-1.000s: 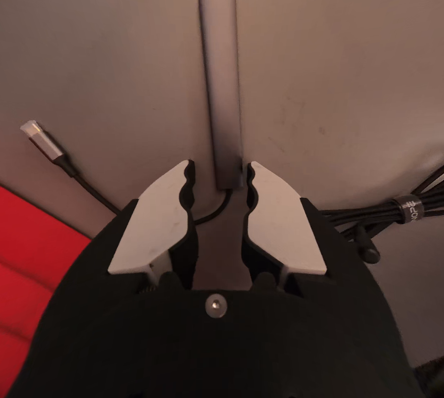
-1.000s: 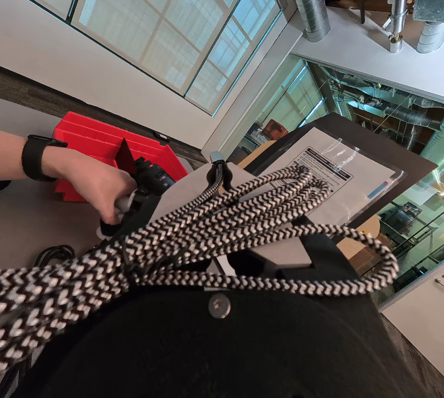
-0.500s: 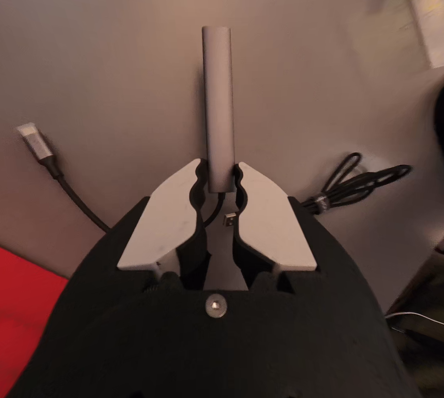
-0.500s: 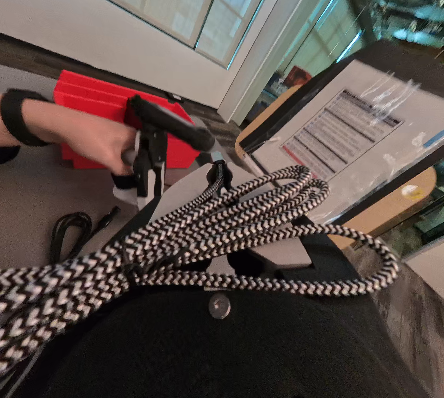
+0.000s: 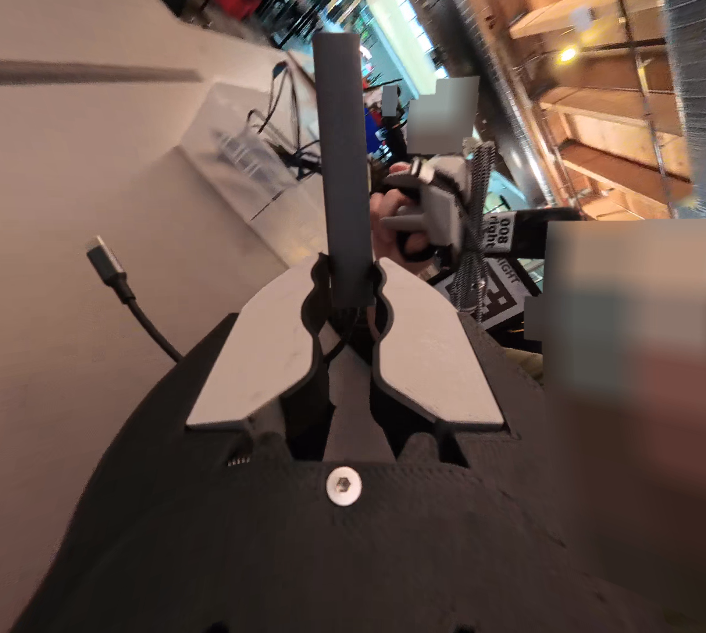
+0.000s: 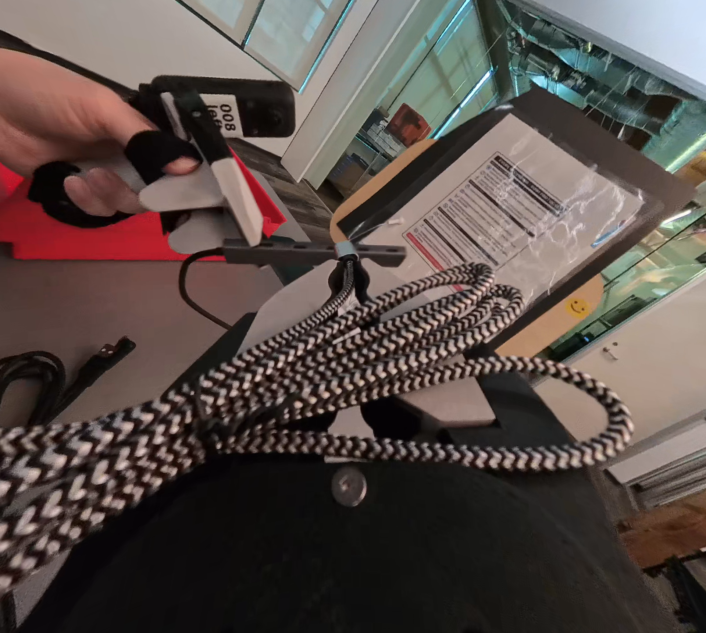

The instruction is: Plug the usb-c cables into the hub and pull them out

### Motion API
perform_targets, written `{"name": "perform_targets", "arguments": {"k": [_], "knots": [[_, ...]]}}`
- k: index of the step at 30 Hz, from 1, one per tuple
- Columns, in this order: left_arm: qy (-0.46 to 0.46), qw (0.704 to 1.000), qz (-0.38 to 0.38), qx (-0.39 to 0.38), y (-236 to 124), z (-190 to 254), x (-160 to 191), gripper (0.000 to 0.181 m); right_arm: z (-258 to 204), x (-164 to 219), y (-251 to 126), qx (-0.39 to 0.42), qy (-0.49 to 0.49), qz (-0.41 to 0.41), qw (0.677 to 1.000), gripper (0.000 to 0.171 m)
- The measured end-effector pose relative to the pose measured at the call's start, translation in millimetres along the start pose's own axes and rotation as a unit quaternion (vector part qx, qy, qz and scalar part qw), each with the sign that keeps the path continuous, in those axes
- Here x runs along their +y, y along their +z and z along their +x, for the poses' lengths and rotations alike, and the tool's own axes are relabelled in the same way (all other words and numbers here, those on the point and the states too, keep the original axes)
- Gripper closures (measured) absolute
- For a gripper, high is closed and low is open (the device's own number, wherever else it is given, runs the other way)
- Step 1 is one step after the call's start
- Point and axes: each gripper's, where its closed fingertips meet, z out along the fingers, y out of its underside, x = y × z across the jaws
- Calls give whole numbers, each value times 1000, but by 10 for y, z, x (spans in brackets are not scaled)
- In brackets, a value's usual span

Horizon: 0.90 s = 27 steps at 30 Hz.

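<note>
The left tool point(image 5: 348, 284) is clamped on the near end of a slim dark grey metal usb hub point(image 5: 342, 163), which sticks straight out from between its white fingers point(image 5: 263, 347) and is lifted clear of the grey tabletop point(image 5: 76, 194). The hub's own thin black lead point(image 5: 143, 320) curves away to the left, ending in a silver usb-c plug point(image 5: 102, 258) that hangs free above the tabletop.

In the right wrist view the hub point(image 6: 313, 254) lies level across the middle of the frame, held at its left end by the left tool point(image 6: 244, 209), with a person's hand point(image 6: 72, 140) on that tool's grip. The right tool point(image 6: 349, 280) is closed on the neck of a black-and-white braided usb-c cable point(image 6: 382, 358). The cable's silver plug point(image 6: 345, 249) meets the near side of the hub about midway along its row of ports; whether it is fully seated cannot be told. The rest of the braided cable is looped in a bundle that drapes over the right tool's body and trails off to the near left.

A red plastic bin point(image 6: 114, 236) sits on the tabletop behind the left tool. A coiled black cable point(image 6: 34, 377) lies at the near left of the tabletop. Behind the hub to the right stands a dark board with a printed sheet under clear plastic point(image 6: 515, 209).
</note>
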Motion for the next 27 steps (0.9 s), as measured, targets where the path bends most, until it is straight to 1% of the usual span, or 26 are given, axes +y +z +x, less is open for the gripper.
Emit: {"name": "perform_targets", "arguments": {"k": [2,5,9,14,23,27], "knots": [[30,999,20,13,16,110,-65,160,-52,-64,-5,-6,-12,2,1000,165],[77,996,42,2,30,208,-129,160,-109,-151,-21,-13,-27,3,1000,165],[129,990,57,-26,39,284,-170,160,-131,-194,-34,-5,-61,-7,998,165],[183,979,68,-58,63,336,-191,160,-107,-226,-49,3,-59,-6,998,165],[220,970,71,-77,123,371,-171,160,-50,-272,-78,19,-62,-4,998,165],[221,970,68,-73,141,371,-152,160,-55,-249,-67,16,-58,-10,998,165]]}}
